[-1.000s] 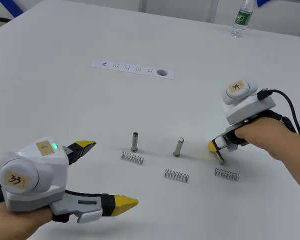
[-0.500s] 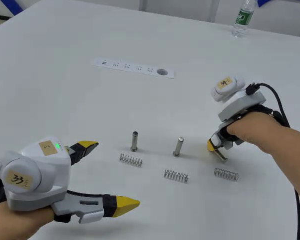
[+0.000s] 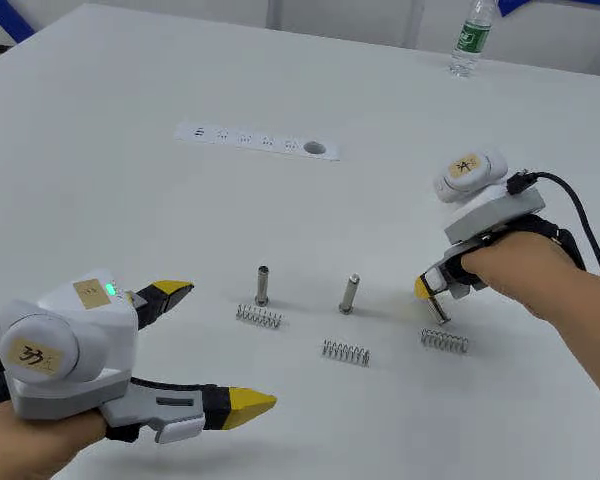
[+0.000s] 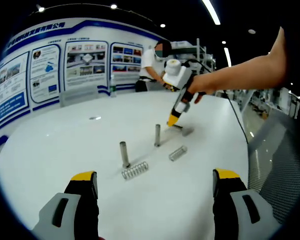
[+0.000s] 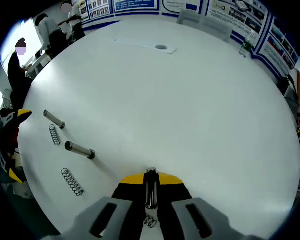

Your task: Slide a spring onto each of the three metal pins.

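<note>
While the right gripper [image 3: 428, 293] clamps a metal pin [image 5: 150, 189] beside a spring [image 3: 445, 341], the left gripper [image 3: 223, 345] hangs with jaws spread.

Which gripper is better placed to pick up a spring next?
Left: the left gripper is open and empty, facing the nearest spring, while the right gripper is shut on a pin.

My left gripper [image 3: 226, 346] is white and grey, with yellow tips over black and a tan label. The pin [image 3: 440, 314] in my right gripper [image 3: 429, 294] and the springs [image 3: 346, 352] are silvery on the white table [image 3: 130, 180]
</note>
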### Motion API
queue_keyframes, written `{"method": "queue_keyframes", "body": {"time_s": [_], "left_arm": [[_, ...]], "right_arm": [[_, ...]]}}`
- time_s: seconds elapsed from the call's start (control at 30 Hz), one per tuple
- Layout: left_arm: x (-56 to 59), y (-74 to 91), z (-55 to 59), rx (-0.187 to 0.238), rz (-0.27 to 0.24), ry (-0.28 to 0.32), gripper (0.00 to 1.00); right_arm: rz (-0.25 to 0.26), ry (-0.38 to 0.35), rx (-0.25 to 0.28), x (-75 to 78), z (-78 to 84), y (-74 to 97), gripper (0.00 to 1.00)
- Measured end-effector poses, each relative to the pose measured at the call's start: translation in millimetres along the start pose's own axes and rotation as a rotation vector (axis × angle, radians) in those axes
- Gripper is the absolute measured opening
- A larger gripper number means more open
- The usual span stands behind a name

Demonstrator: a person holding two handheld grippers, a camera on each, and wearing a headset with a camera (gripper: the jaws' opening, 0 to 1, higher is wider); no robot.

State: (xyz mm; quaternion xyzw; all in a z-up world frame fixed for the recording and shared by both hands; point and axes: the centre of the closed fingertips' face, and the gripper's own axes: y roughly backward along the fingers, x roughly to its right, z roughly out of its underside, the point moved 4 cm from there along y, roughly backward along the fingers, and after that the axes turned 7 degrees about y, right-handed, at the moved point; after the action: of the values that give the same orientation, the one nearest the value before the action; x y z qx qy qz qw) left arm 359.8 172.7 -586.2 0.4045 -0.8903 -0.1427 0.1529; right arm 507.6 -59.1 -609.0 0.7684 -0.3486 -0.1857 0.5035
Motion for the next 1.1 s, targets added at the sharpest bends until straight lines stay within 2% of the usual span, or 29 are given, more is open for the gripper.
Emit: {"method": "queue_keyframes", "body": {"time_s": [0.17,0.5,0.63,0.67,0.73,0.8,0.83,0.9,1.1], "left_arm": [[1.3,-1.1,-3.5,0.004,0.007,-0.01,0.97],[3.6,0.2,-3.5,-0.001,0.013,-0.021,0.97],[4.3,1.1,-4.3,-0.001,0.014,-0.025,0.97],[4.7,1.5,-4.9,0.0,0.013,-0.027,0.97],[5.7,2.2,-6.2,0.002,0.013,-0.027,0.97],[5.8,2.5,-6.0,0.001,0.012,-0.029,0.97],[6.1,2.7,-5.8,0.001,0.012,-0.028,0.97],[7.0,3.3,-5.8,0.0,0.012,-0.03,0.97],[8.5,4.6,-6.3,0.0,0.011,-0.031,0.97]], "right_arm": [[0.01,-0.003,0.041,-1.9,3.4,12.1,0.08],[0.026,-0.018,0.101,-6.5,16.2,29.0,0.08],[0.033,-0.016,0.134,-8.7,19.9,31.7,0.08],[0.037,-0.004,0.158,-9.4,19.5,32.4,0.08],[0.038,-0.009,0.165,-11.1,22.6,34.3,0.08],[0.047,0.011,0.198,-11.6,21.7,35.1,0.08],[0.044,0.007,0.196,-12.0,23.8,35.1,0.08],[0.053,0.027,0.241,-10.9,21.3,35.2,0.08],[0.052,0.022,0.262,-10.9,21.8,34.1,0.08]]}}
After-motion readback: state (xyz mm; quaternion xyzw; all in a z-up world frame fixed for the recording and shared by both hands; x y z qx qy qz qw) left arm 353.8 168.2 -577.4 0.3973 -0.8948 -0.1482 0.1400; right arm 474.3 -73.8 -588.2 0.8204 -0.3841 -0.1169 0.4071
